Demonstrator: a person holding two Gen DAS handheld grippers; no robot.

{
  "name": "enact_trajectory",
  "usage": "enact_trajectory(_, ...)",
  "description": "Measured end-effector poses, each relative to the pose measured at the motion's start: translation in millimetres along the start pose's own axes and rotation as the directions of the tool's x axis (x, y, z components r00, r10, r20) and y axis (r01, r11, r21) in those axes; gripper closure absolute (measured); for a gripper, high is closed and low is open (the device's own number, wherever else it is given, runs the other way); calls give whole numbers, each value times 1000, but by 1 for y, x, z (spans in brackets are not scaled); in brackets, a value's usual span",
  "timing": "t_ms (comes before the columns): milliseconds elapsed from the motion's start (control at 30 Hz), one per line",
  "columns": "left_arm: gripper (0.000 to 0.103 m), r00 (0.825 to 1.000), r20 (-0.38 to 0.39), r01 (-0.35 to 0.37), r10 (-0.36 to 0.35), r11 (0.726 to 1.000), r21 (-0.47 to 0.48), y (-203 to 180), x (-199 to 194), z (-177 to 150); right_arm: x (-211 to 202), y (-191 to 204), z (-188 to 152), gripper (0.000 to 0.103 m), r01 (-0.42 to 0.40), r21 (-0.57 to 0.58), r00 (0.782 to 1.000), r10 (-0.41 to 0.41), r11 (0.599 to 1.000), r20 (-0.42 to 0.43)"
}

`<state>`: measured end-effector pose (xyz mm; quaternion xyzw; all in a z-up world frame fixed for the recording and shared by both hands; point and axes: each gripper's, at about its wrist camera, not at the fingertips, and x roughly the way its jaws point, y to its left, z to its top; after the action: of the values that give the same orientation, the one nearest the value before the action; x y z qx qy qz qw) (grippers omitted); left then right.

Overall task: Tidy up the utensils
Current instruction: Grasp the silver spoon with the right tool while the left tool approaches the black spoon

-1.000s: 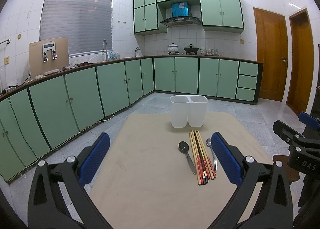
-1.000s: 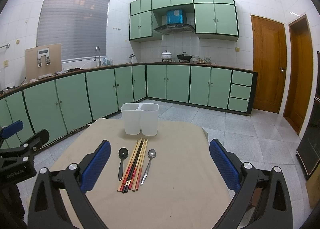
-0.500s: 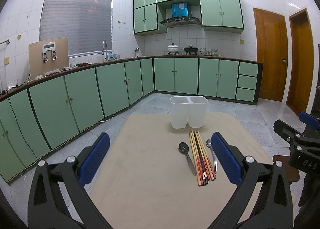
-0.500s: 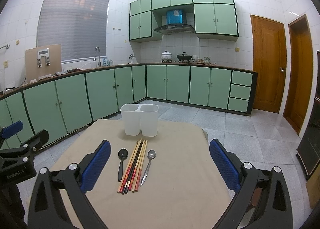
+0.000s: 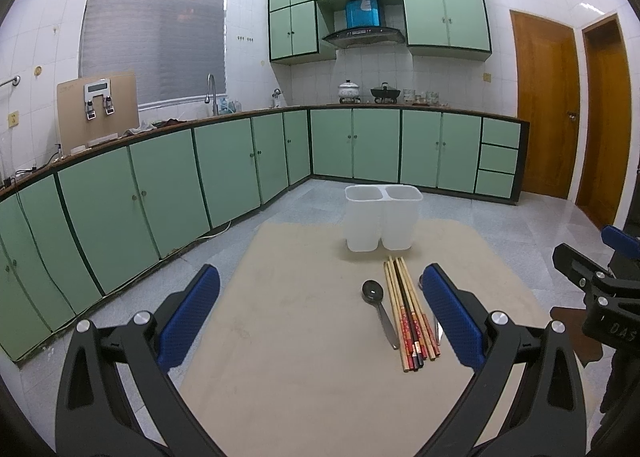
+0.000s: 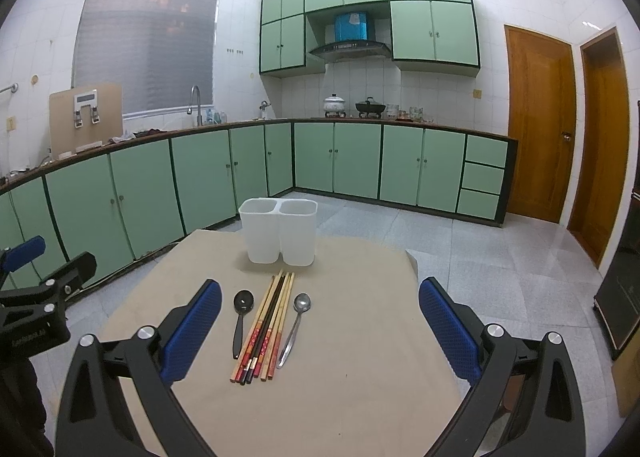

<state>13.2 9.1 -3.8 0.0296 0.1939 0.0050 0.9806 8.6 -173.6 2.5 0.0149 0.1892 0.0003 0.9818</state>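
- The left gripper [image 5: 320,317] hangs above the near part of the table [image 5: 288,337], its blue-padded fingers [image 5: 188,317] spread wide with nothing between them.
- The right gripper [image 6: 320,325] is likewise released — its pads stand far apart, empty, over the same beige tabletop [image 6: 360,357].
- A white two-compartment utensil holder [image 6: 279,231] stands upright toward the far edge of the table; in both views the two bins look bare inside, though their bottoms are hidden.
- Just in front of the holder lies a bundle of chopsticks [image 6: 266,327], packed side by side, tips pointing at the holder and the decorated red and dark ends nearest the cameras.
- A black spoon [image 6: 241,317] lies left of the bundle, bowl toward the holder, close to the chopsticks but apart from them.
- A silver metal spoon [image 6: 296,323] lies on the bundle's right, bowl also toward the holder; its handle runs in close to the outermost chopstick, and contact cannot be told.
- From the left wrist view the same row shows on the right: the black spoon [image 5: 378,311], the chopsticks [image 5: 408,317], and the holder [image 5: 382,223] beyond — the silver spoon is mostly hidden behind the right-hand pad.
- Each gripper appears at the edge of the other's view, both beside the table, well apart.
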Motion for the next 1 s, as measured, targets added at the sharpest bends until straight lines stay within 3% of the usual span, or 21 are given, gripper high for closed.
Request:
enact_trajectory(200,5,995,-86,-41,42,999,21,9,47,-2,43,3,-1,6,-8,-33,995,5,999,-95)
enact_trajectory(367,5,981,-180,-67,71,997,28,21,102,-9,100,5,-7,8,-18,-55,978,6,998,-211)
enact_trajectory(500,5,967,-244,-75,78,997,22,30,141,-15,156,2,-16,18,-69,-18,945,60,997,-322)
enact_trajectory(733,5,939,-335,-86,82,996,4,41,195,-28,237,12,-37,36,-90,7,882,83,996,-465)
enact_trajectory(1000,5,926,-371,-65,67,998,18,34,225,-40,294,15,-56,59,-91,55,812,106,994,-574)
